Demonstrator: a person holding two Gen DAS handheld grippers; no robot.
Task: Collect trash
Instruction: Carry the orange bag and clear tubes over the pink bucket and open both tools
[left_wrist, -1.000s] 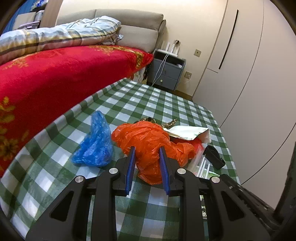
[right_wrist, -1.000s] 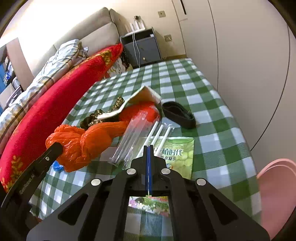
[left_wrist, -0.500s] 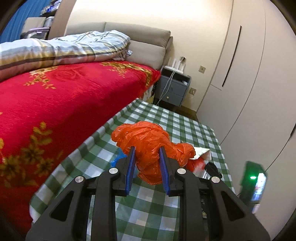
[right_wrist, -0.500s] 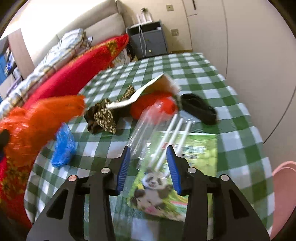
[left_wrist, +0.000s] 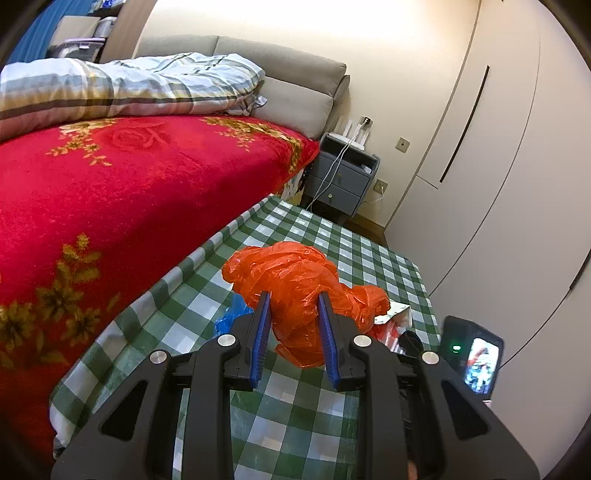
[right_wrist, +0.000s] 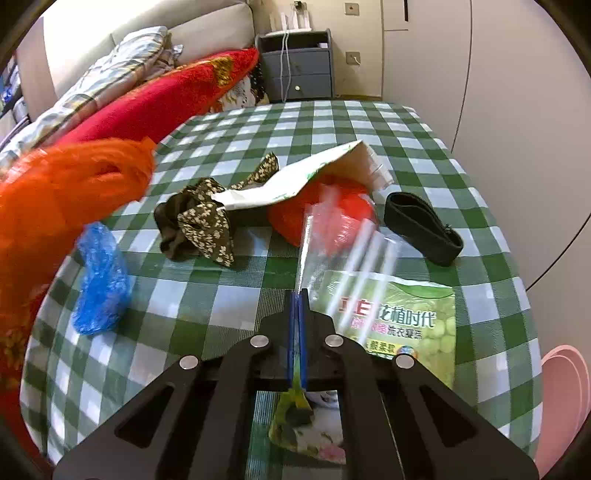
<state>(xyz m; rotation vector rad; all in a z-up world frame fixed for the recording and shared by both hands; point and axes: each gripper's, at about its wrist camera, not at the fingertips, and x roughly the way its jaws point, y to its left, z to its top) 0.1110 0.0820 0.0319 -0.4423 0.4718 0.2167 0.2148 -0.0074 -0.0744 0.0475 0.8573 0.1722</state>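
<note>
My left gripper (left_wrist: 293, 302) is shut on a crumpled orange plastic bag (left_wrist: 295, 280) and holds it above the green checked table (left_wrist: 280, 413); the bag also shows at the left of the right wrist view (right_wrist: 62, 192). My right gripper (right_wrist: 297, 295) is shut on the edge of a clear plastic bag (right_wrist: 332, 236) holding white sticks, lifted over a green printed packet (right_wrist: 406, 321). A blue plastic bag (right_wrist: 99, 277), a floral cloth (right_wrist: 199, 218), a white paper bag (right_wrist: 314, 173), a red bag (right_wrist: 332, 214) and a black strap (right_wrist: 421, 229) lie on the table.
A bed with a red blanket (left_wrist: 110, 184) runs along the table's left side. A grey nightstand (left_wrist: 341, 181) stands beyond the table, white wardrobe doors (left_wrist: 480, 147) to the right. A pink bin rim (right_wrist: 565, 398) sits beside the table at the right.
My left gripper has lifted the orange bag off the table and drawn back. My right gripper opened, then shut on the clear bag's edge and raised it.
</note>
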